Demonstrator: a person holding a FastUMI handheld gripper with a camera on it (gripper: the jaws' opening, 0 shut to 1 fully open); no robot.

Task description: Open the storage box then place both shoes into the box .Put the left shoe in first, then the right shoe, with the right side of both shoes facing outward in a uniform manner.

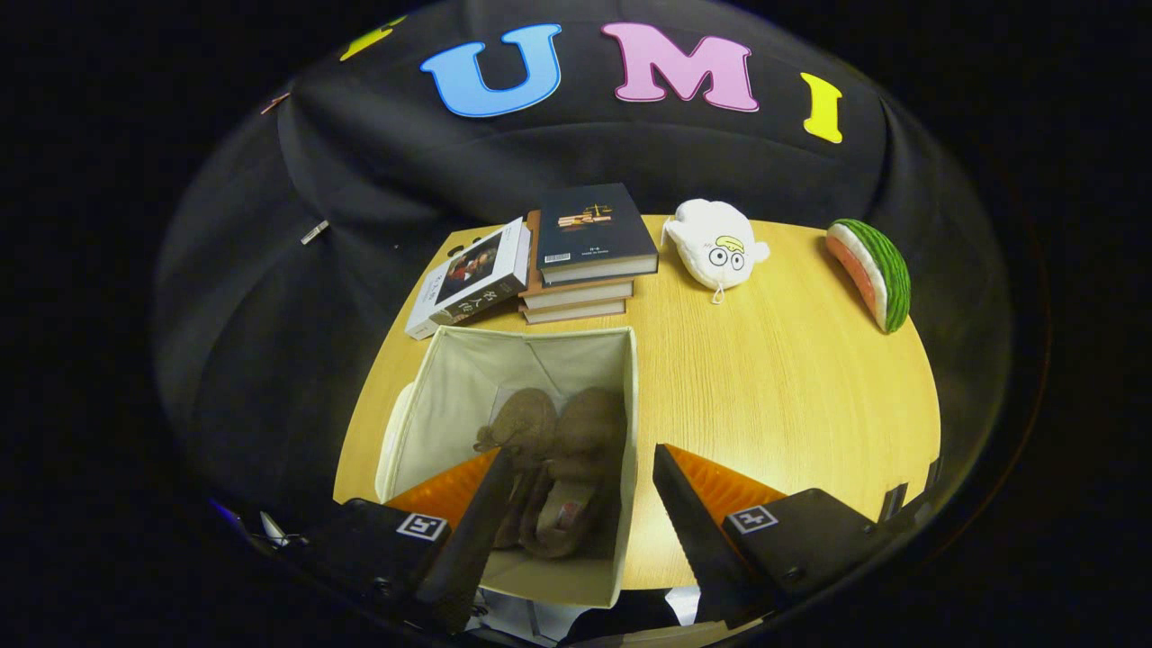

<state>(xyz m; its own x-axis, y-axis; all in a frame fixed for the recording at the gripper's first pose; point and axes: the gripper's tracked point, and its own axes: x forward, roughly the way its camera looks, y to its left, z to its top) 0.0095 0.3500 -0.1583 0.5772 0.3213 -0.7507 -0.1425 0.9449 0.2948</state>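
Evidently we were at the tail of the task: the storage box [621,396] stood open on the near left part of the table [792,387], and both brown shoes [558,459] lay side by side inside it, toes toward the far wall. Our gripper [585,486] hung above the box's near end with its jaws spread wide and holding nothing; the left finger crossed over the box interior, the right one sat over the tabletop just right of the box wall. We judged placement done. We could not tell which sides faced outward, so the next move called for checking, then lifting clear without catching the fabric rim.
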